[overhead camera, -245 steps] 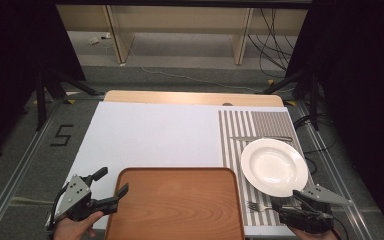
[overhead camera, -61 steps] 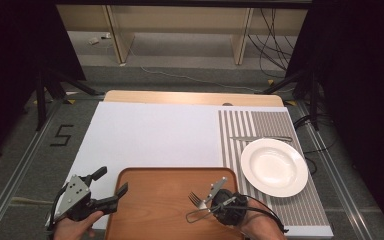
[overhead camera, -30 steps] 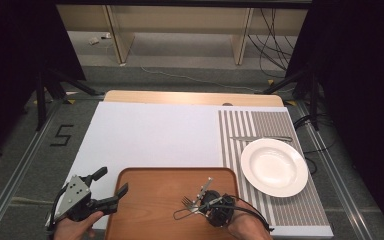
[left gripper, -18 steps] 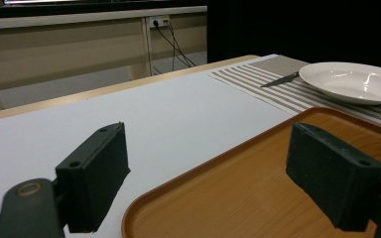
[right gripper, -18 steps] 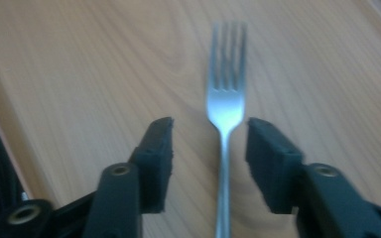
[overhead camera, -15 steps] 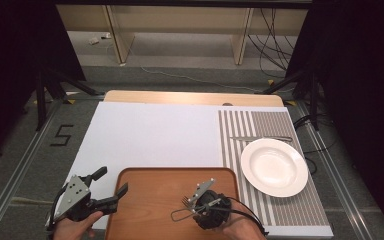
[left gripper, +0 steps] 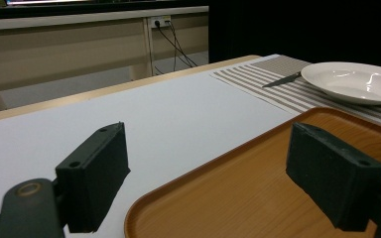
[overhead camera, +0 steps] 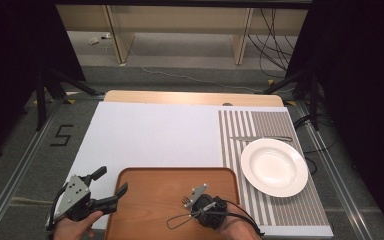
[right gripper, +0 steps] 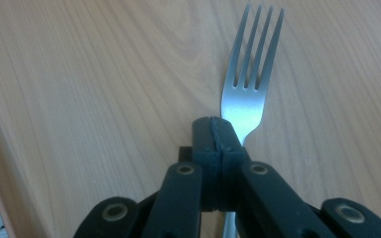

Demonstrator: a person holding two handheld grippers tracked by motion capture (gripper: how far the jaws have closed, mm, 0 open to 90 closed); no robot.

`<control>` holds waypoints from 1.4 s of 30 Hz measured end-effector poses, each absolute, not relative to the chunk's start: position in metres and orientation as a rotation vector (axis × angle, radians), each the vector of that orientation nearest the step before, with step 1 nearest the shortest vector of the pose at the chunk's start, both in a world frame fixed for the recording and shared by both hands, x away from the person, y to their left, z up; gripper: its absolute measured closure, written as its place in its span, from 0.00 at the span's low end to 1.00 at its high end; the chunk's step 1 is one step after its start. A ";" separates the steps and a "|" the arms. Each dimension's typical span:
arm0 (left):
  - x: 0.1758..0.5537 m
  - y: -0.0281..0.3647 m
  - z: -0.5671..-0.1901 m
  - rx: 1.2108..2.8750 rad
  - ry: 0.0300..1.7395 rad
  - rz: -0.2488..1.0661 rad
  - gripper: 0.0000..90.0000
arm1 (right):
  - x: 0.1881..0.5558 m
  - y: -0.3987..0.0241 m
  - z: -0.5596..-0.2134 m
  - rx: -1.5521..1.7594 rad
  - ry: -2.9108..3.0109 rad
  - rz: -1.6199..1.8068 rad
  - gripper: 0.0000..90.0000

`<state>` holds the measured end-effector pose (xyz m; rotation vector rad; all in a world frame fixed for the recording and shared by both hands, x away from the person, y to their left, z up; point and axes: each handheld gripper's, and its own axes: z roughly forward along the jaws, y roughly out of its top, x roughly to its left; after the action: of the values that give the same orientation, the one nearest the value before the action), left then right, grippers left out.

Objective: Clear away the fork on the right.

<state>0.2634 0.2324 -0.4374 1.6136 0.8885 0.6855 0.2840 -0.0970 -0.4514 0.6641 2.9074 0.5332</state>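
Observation:
A steel fork (right gripper: pixel 250 74) lies low over the brown wooden tray (right gripper: pixel 79 74), and my right gripper (right gripper: pixel 217 133) is shut on its neck, just behind the tines. In the high view that right gripper (overhead camera: pixel 194 204) sits over the tray's (overhead camera: pixel 150 190) near right part, with the fork's tines (overhead camera: pixel 185 201) pointing left. My left gripper (overhead camera: pixel 105 190) is open at the tray's left edge. In the left gripper view, the left gripper (left gripper: pixel 208 148) has one jaw over the white mat and the other over the tray (left gripper: pixel 258 193), with nothing between them.
A white plate (overhead camera: pixel 274 166) rests on the striped placemat (overhead camera: pixel 280 215) to the right of the tray, with a knife (overhead camera: pixel 260 138) just beyond it. The white mat (overhead camera: pixel 150 135) covers the table's middle. The plate (left gripper: pixel 357 82) and knife (left gripper: pixel 282 79) lie far right.
My right gripper has carried the fork from the table's near right corner leftward onto the tray, lowering and turning it over the last second. The left gripper has stayed put.

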 end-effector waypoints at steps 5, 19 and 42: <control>0.264 0.232 -0.437 1.615 0.887 0.684 0.18 | 0.285 -0.097 -0.455 0.654 2.906 0.489 1.00; 0.264 0.232 -0.437 1.614 0.887 0.686 0.18 | 0.291 -0.103 -0.456 0.686 2.869 0.438 1.00; 0.263 0.233 -0.437 1.610 0.886 0.688 0.18 | 0.307 -0.136 -0.454 0.882 2.793 0.375 1.00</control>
<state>0.2631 0.2328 -0.4368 1.6102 0.8857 0.6882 0.3075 -0.1361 -0.4545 0.8818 2.7933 0.3747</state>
